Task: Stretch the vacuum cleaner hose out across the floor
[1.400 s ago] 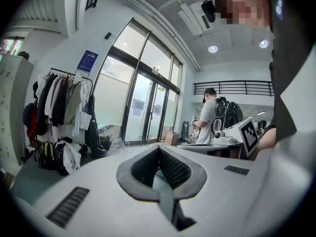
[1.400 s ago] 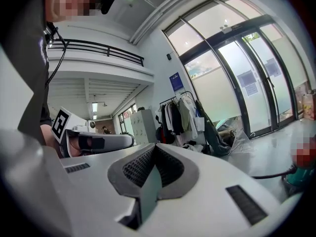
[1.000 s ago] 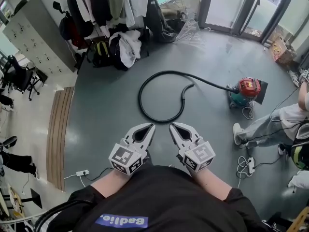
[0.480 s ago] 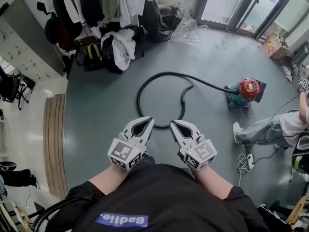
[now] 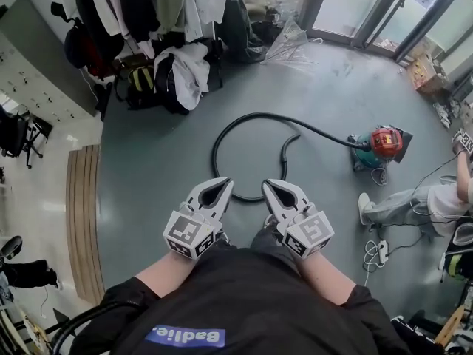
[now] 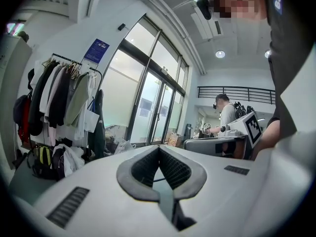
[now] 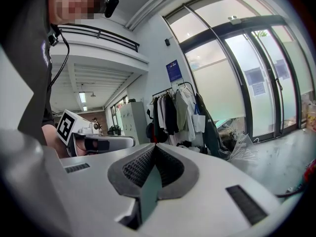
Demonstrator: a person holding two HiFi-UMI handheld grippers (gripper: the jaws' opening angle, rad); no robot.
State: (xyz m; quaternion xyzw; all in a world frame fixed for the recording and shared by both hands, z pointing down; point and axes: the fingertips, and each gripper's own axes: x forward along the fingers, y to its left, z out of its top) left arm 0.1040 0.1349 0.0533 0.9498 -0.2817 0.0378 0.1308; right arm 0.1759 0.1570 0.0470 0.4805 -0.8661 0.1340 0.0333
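The hose [image 5: 251,115] is seen coiled in a loop on the floor [image 5: 155,168], unstretched and untouched. The left claw [image 5: 225,184] and right claw [image 5: 267,186] are held closed and empty on its near side.

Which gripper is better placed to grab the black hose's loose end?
Probably the right gripper: the loose end of the black ribbed vacuum hose lies on its side of the loop, farther from the left gripper. Both are shut and empty.

Bare floor [image 5: 159,168] is lying open at twelve o'clock, though the hose [image 5: 215,150] is looping across it. Heaped clothes [image 5: 181,69] are crowding eleven o'clock; a vacuum cleaner [image 5: 380,145] and a person's legs [image 5: 403,198] are blocking two to three.
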